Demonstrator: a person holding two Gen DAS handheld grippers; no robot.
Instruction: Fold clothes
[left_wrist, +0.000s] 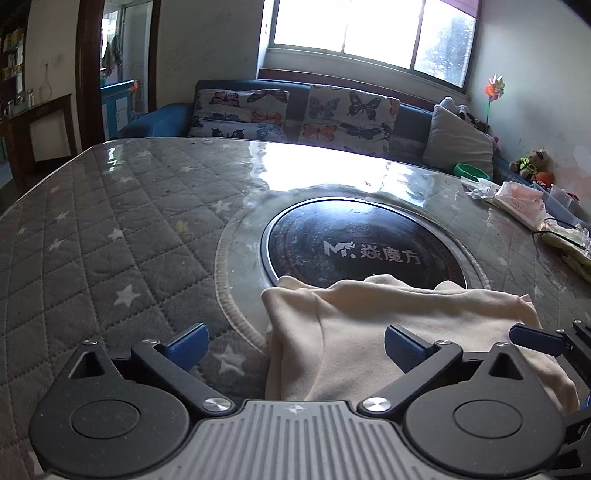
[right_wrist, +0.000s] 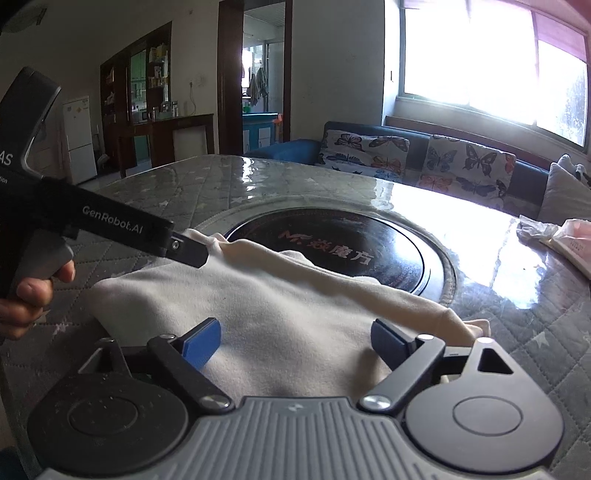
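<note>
A cream garment lies folded on the near side of the table, its far edge over the rim of a round black hob. My left gripper is open above the garment's left edge, with nothing pinched. One blue pad of the other tool shows at the right. In the right wrist view my right gripper is open just over the garment, with a rolled fold running across beyond it. A hand holds the left tool, and one of its fingers reaches the cloth's far left corner.
The table has a grey quilted star cover under a glossy clear sheet. Plastic bags and packets crowd its right edge. A blue sofa with butterfly cushions stands behind it under the window. A doorway and dark cupboards are at the left.
</note>
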